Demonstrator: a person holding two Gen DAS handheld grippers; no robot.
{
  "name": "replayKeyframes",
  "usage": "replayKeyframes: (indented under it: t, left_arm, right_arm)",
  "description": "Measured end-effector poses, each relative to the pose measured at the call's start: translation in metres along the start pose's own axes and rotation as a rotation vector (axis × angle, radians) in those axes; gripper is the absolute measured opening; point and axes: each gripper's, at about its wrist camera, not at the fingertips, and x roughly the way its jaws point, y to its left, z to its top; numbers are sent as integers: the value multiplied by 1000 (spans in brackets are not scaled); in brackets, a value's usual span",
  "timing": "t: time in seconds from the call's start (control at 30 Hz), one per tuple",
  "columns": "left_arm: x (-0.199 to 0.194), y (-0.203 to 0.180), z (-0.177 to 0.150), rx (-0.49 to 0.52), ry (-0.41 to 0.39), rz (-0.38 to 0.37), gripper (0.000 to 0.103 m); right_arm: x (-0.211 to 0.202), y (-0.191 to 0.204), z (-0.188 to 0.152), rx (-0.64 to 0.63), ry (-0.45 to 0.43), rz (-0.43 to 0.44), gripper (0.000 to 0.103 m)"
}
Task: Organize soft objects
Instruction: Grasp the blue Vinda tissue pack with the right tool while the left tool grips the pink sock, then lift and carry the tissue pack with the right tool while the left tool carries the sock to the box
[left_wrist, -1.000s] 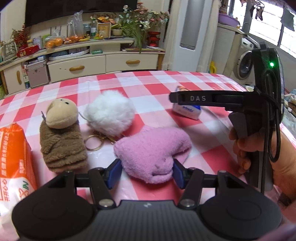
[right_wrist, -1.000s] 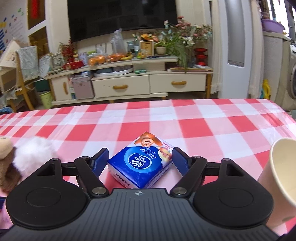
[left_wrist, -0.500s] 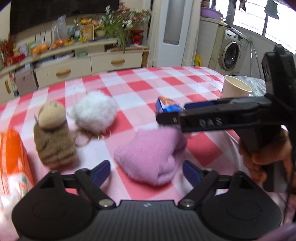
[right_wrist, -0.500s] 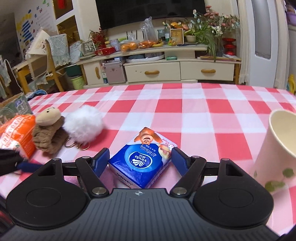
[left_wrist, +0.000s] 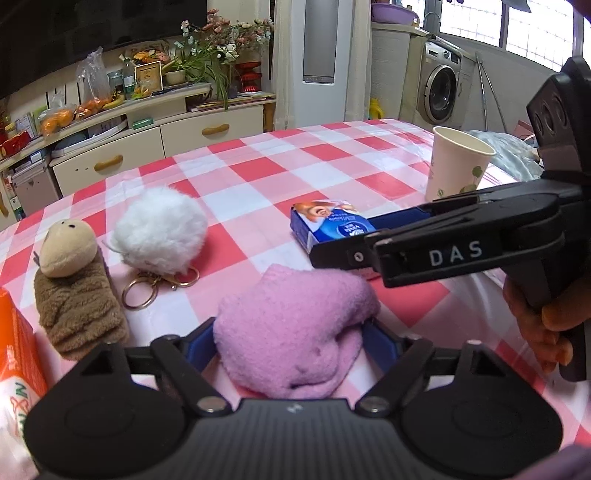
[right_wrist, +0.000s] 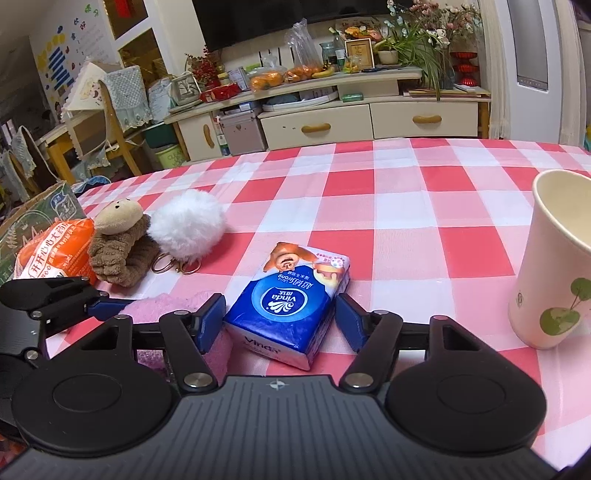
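Pink fleece cloth (left_wrist: 291, 332) sits between my left gripper (left_wrist: 288, 341) pads; jaws have just been closing and both blue pads now press into its sides, fabric bulging over them. It lies on the red-and-white checked surface (left_wrist: 258, 173), near edge.

Right gripper (right_wrist: 280, 319) straddles the blue tissue pack (right_wrist: 291, 299), jaws also just closing. Left pad looks to be at the pack's edge, right pad just beside the other side; I can't tell from either view whether they actually press on it. From the left wrist view the right gripper's arm reads "DAS" in white letters, with a hand (left_wrist: 539, 321) on its grip.

Readable text: tissue pack says "Vinda" on the front face and again on the end flap, plus Chinese characters and a cartoon figure on top. Orange bag (right_wrist: 51, 254) at far left carries white Chinese print; I can't make it out. Green-printed carton behind it, text too small.

Other soft items, grouped left of the pack: brown plush toy (left_wrist: 74, 291) with a tan head, touching the orange bag; white pompom (left_wrist: 159, 230) just beside it, gold key rings (left_wrist: 155, 286) attached. Paper cup (right_wrist: 554, 266) with a green leaf print stands upright right of the pack, apart from it.
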Motion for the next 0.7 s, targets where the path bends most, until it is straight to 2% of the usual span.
replayKeyframes:
  t: [0.33, 0.7]
  left_arm:
    - [-15, 0, -5, -81, 30, 1, 61]
    - [-38, 19, -20, -233, 59, -1, 59]
  right_arm:
    - [-4, 7, -5, -15, 0, -48, 77]
    - [-19, 13, -15, -2, -22, -111, 76]
